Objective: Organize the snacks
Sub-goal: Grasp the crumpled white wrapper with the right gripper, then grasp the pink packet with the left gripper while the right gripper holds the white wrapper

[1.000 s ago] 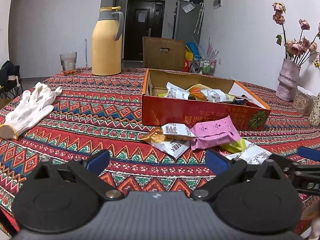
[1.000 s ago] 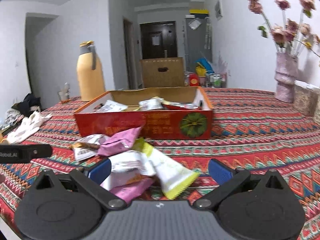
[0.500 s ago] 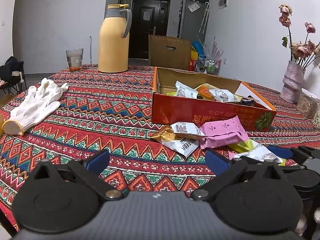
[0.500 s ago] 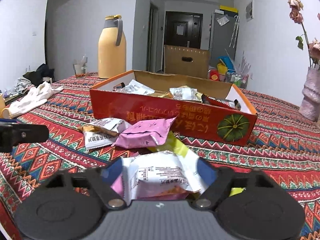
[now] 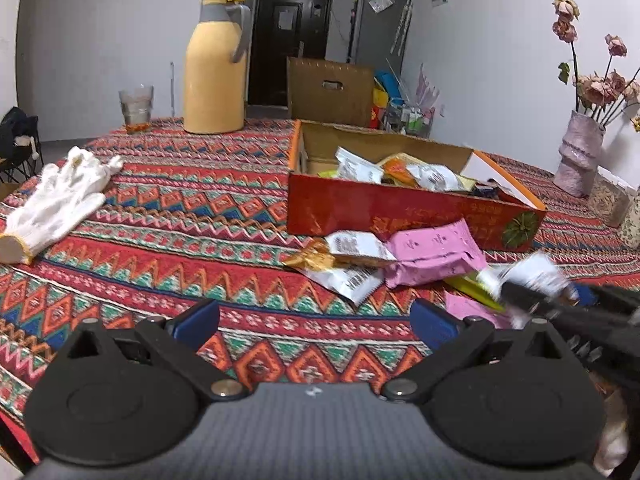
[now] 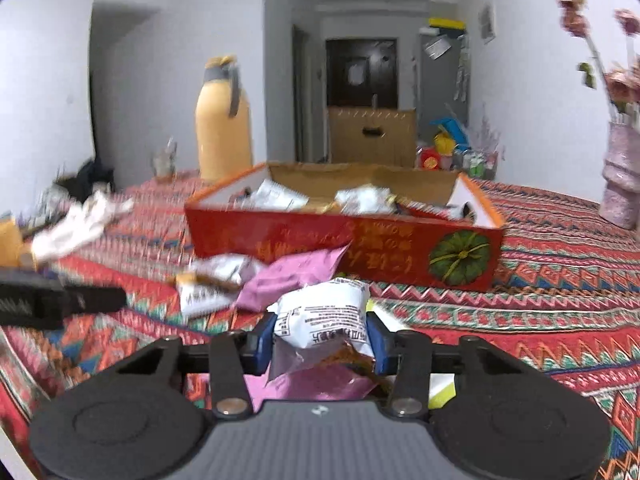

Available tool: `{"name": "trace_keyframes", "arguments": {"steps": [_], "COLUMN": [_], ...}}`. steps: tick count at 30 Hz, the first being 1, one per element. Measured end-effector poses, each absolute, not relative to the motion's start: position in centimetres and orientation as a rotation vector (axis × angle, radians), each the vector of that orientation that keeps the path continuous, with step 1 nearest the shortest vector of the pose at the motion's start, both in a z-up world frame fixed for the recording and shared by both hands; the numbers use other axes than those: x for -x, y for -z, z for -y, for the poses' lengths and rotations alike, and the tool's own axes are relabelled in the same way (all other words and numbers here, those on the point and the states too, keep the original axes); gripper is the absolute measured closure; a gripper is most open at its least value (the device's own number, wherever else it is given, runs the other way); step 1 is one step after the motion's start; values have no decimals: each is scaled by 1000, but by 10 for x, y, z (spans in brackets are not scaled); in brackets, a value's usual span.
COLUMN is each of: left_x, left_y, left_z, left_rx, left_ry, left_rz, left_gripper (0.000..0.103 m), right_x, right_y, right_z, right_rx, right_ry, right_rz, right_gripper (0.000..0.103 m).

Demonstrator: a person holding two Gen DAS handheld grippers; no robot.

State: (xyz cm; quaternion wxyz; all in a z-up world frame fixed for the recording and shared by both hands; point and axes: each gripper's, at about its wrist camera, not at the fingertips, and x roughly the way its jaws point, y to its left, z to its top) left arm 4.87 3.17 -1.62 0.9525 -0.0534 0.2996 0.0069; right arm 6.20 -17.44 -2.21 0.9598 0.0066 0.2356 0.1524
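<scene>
Left wrist view first, sweeping from the left edge: a white glove (image 5: 56, 204) lies flat on the patterned tabletop (image 5: 192, 240), a drinking glass (image 5: 136, 108) and a tall yellow thermos jug (image 5: 216, 68) stand at the far side, and the left claw (image 5: 314, 318) hangs low over bare cloth, angled gently downward, its blue pads set wide apart with nothing between them. Moving right, the red cardboard box (image 5: 400, 212) sits open with several snack packets inside, and just in front of its near wall a loose heap waits: a white and gold packet (image 5: 352, 248), then a pink packet (image 5: 432, 252) leaning against it. At the far right of this view the right claw (image 5: 560, 300) comes in from the side, blurred, with a white packet (image 5: 532, 272) in its tips. Over to the right wrist view: on the left the other claw's dark finger pokes in above the tabletop, the glove and jug behind it, and the red box straight ahead. Centre frame, the right claw (image 6: 322, 334) points slightly downward toward the heap, jaws closing in, both blue pads pressing on the crumpled white packet (image 6: 324, 316), which bulges up between them, just above the pile. Another pink packet (image 6: 304, 384) lies under it, close to the claw's body. Far right, a pale vase of dried flowers (image 6: 620, 184) stands well apart from the box.
</scene>
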Motion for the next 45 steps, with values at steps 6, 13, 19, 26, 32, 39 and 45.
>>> {"name": "trace_keyframes", "arguments": {"steps": [6, 13, 19, 26, 32, 39, 45], "left_x": [-59, -81, -101, -114, -119, -118, -112], "left_y": [20, 22, 27, 40, 49, 50, 44], "left_z": [-7, 34, 66, 88, 93, 99, 101], "left_rx": [81, 28, -2, -61, -95, -113, -126], "left_ry": [58, 180, 260, 272, 221, 197, 222], "left_rz": [-640, -696, -797, -891, -934, -924, -899], "left_gripper": [0, 0, 0, 0, 0, 4, 28], "right_x": [-42, -25, -21, -22, -25, -27, -27], "right_y": [8, 4, 10, 18, 24, 30, 33], "right_z": [209, 247, 267, 278, 281, 281, 281], "right_rx": [-64, -109, -135, -164, -183, -199, -204], "right_ry": [-227, -148, -114, -116, -135, -150, -151], "right_rz": [-397, -368, -383, -399, -415, -431, -437], "right_gripper": [58, 57, 57, 57, 57, 57, 57]}}
